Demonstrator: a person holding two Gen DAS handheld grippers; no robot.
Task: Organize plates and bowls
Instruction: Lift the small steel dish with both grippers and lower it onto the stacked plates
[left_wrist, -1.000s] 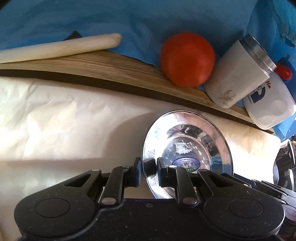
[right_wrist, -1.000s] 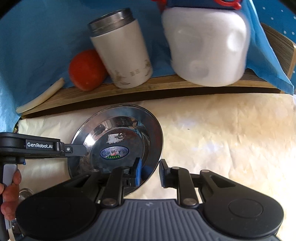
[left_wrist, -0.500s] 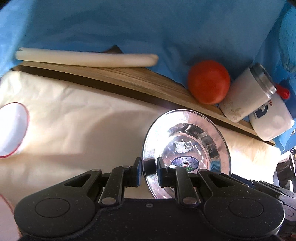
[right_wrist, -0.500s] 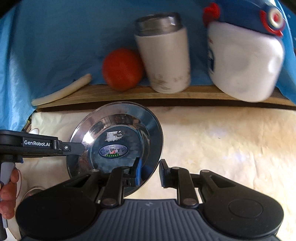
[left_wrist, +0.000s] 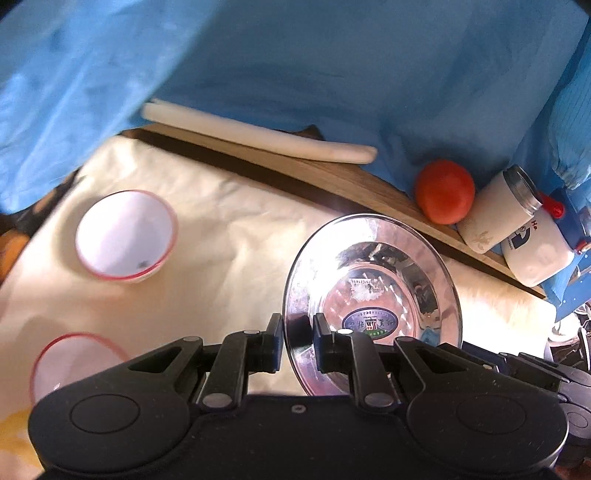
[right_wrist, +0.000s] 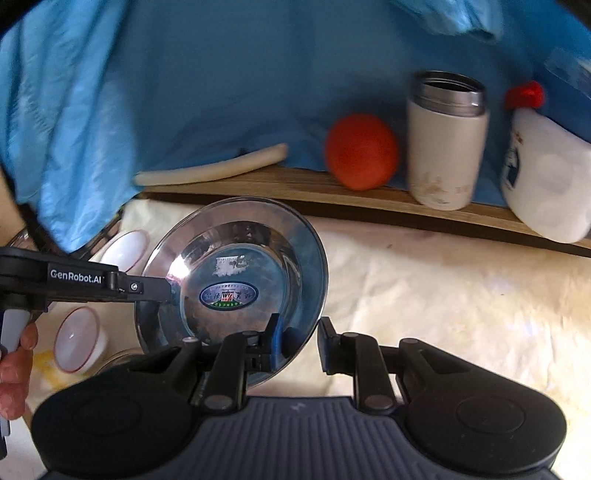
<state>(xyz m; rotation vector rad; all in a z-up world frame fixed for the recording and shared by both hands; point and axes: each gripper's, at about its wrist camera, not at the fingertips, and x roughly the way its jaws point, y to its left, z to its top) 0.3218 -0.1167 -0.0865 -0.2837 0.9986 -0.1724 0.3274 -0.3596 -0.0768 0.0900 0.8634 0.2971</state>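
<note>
While both grippers share one load, the surroundings read from the left edge of the cream-covered counter (left_wrist: 229, 236) across to its right. Two white bowls with red rims sit near the left edge: one farther back (left_wrist: 125, 236), one close in (left_wrist: 70, 362), partly hidden behind the left gripper's body. Along the back edge runs a wooden board (left_wrist: 332, 177) carrying a long white stick (left_wrist: 258, 136), then an orange-red ball (left_wrist: 445, 192), a white tumbler with a steel rim (left_wrist: 498, 214) and a white jug with red and blue trim (left_wrist: 535, 251) toward the right corner. Blue cloth (left_wrist: 295, 66) hangs behind everything.

Only the right wrist view shows fingers of the person's hand (right_wrist: 14, 369) on the left gripper's handle, and the tumbler's open mouth.

A steel plate (left_wrist: 373, 291) with an oval sticker is held tilted above the counter's middle. The left gripper (left_wrist: 298, 343) pinches the plate's left rim, one finger on each face. The right gripper (right_wrist: 300, 343) has the plate's right rim between its narrowly parted fingers; whether both pads press on it I cannot tell.
</note>
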